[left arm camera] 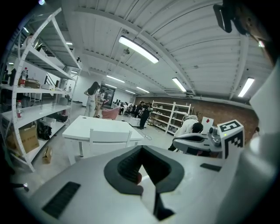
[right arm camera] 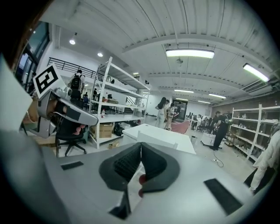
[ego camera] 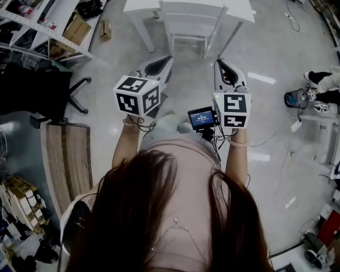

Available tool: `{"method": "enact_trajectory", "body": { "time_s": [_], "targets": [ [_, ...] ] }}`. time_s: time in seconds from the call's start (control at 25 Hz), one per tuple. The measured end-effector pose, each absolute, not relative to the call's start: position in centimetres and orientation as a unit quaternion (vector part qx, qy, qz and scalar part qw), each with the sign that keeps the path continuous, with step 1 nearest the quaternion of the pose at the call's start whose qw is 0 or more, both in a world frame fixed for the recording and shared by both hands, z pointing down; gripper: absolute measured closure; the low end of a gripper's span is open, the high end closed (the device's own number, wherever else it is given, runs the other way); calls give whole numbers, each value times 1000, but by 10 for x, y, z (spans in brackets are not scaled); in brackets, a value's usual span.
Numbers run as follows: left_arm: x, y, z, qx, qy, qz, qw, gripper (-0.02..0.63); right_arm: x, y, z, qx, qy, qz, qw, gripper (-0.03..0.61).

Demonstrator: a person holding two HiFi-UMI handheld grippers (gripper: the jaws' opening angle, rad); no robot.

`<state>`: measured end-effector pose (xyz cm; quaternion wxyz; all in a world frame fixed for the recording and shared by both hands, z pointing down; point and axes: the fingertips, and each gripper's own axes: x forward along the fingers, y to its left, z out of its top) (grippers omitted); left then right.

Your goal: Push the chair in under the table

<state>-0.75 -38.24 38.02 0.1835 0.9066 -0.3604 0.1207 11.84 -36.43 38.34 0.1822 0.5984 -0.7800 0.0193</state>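
A white chair (ego camera: 189,24) stands on the floor ahead of me, its back toward me and its seat partly under the white table (ego camera: 139,7). Both grippers are held side by side short of the chair, apart from it. My left gripper (ego camera: 164,59) is shut with nothing in it, and my right gripper (ego camera: 221,64) is shut and empty too. In the left gripper view the closed jaws (left arm camera: 141,148) point at the chair back (left arm camera: 109,137) and table (left arm camera: 94,126). In the right gripper view the closed jaws (right arm camera: 140,144) point at the table (right arm camera: 148,131).
A black office chair (ego camera: 48,91) and white shelving (ego camera: 45,29) with a cardboard box (ego camera: 77,29) stand at the left. A wooden board (ego camera: 69,159) lies on the floor at my left. A person (ego camera: 324,79) and cables are at the right. Several people stand far behind the table.
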Motion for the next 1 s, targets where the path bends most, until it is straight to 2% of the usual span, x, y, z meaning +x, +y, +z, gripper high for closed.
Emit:
{"method": "enact_trajectory", "body": {
  "time_s": [0.44, 1.0],
  "targets": [
    [24, -359, 384, 898, -380, 133, 181, 606, 149, -345, 388, 593, -785, 27, 176, 557],
    [8, -369, 370, 897, -383, 138, 169, 606, 140, -345, 375, 618, -771, 40, 149, 557]
  ]
}}
